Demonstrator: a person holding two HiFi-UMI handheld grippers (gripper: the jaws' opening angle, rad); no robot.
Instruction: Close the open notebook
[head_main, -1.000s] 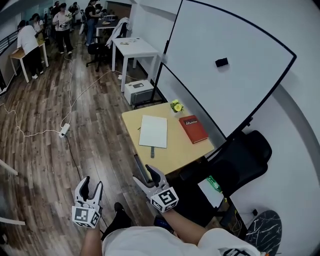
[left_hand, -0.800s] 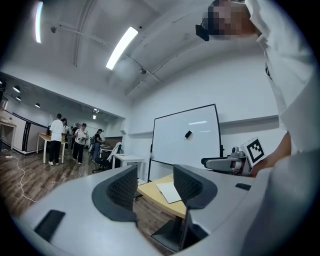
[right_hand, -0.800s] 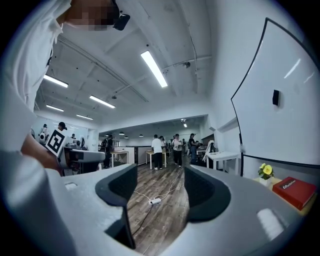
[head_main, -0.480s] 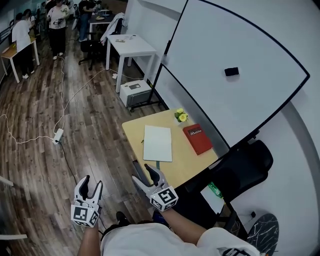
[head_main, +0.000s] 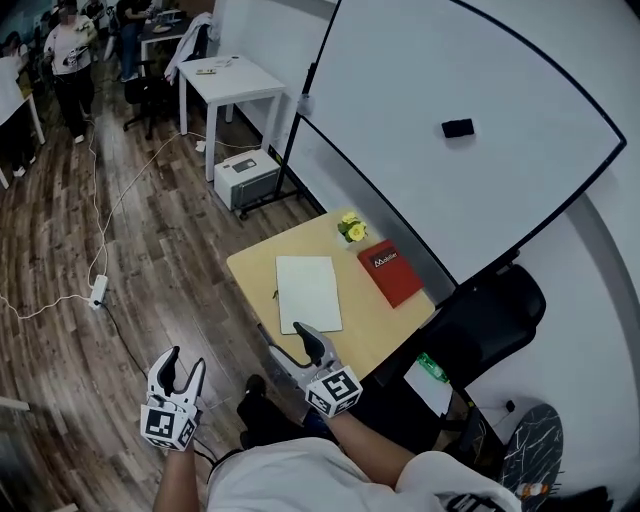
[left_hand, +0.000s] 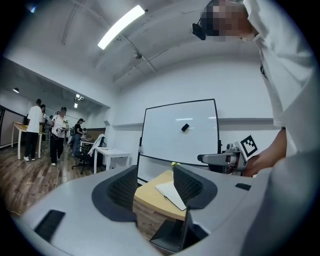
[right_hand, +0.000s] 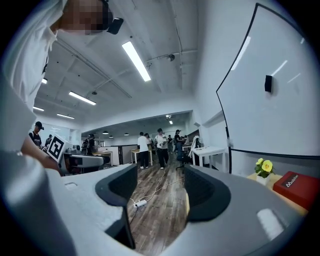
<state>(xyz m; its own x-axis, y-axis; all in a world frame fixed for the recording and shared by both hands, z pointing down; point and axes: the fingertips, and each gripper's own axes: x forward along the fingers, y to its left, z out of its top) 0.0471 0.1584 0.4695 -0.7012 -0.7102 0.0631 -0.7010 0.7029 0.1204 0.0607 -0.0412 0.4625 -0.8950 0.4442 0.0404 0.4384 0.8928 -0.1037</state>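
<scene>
We are drawing nearer the tabletop (head_main: 372, 318), left gripper (head_main: 185, 364) and right gripper (head_main: 290, 342) fingers gaping empty; notebook (head_main: 308, 292) probably still open.

White shirt (head_main: 300, 482); grey left gripper (head_main: 183, 364), right gripper (head_main: 289, 341) (marker-cubed).

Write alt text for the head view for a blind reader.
A person's left gripper and right gripper, open and empty, hang above wood floor near a table holding a white notebook, red book and yellow flowers, beside a whiteboard.
</scene>
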